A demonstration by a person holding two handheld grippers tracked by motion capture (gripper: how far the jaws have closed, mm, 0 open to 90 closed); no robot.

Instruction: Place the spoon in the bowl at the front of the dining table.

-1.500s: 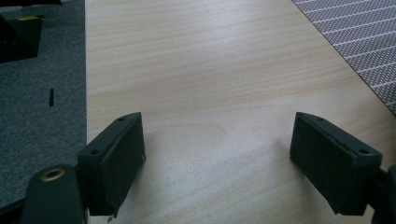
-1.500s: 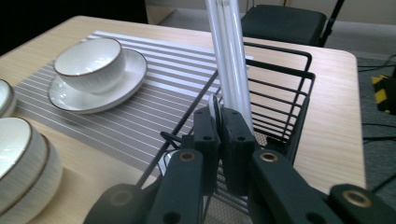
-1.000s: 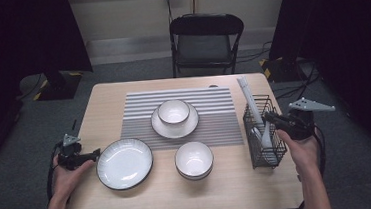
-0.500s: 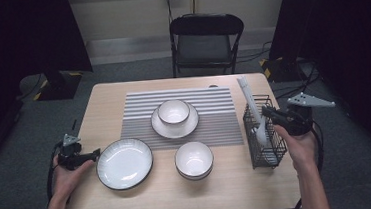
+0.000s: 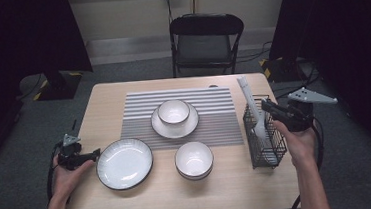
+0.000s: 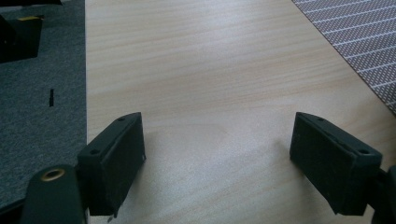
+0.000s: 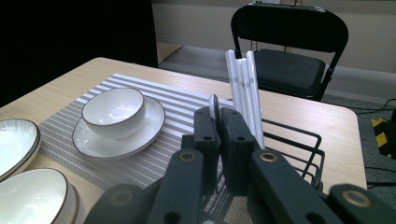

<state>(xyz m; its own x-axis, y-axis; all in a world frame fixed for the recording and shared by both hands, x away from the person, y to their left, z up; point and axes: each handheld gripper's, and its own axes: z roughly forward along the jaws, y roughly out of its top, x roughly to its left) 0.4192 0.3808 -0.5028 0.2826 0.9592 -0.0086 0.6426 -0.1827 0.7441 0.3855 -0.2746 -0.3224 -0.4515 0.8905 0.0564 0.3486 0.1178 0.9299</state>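
Observation:
My right gripper (image 5: 266, 105) hangs over the black wire basket (image 5: 264, 146) at the table's right side, shut on the handle of a white spoon (image 5: 259, 126). The spoon's bowl hangs down into the basket. In the right gripper view the spoon's thin white edge (image 7: 214, 103) sticks up between the closed jaws of the gripper (image 7: 219, 116). Long white sticks (image 5: 246, 92) lean out of the basket's far end. My left gripper (image 5: 93, 153) lies low at the table's left edge, beside the wide white plate (image 5: 124, 163). It stands open (image 6: 217, 154) over bare wood.
A striped placemat (image 5: 214, 117) carries a small bowl (image 5: 173, 111) on a saucer (image 5: 175, 130). A second white bowl (image 5: 194, 159) stands in front of the mat. A black folding chair (image 5: 206, 37) stands beyond the table's far edge.
My right gripper has risen a little above the basket, drawing the spoon up with it. The left gripper has stayed in place.

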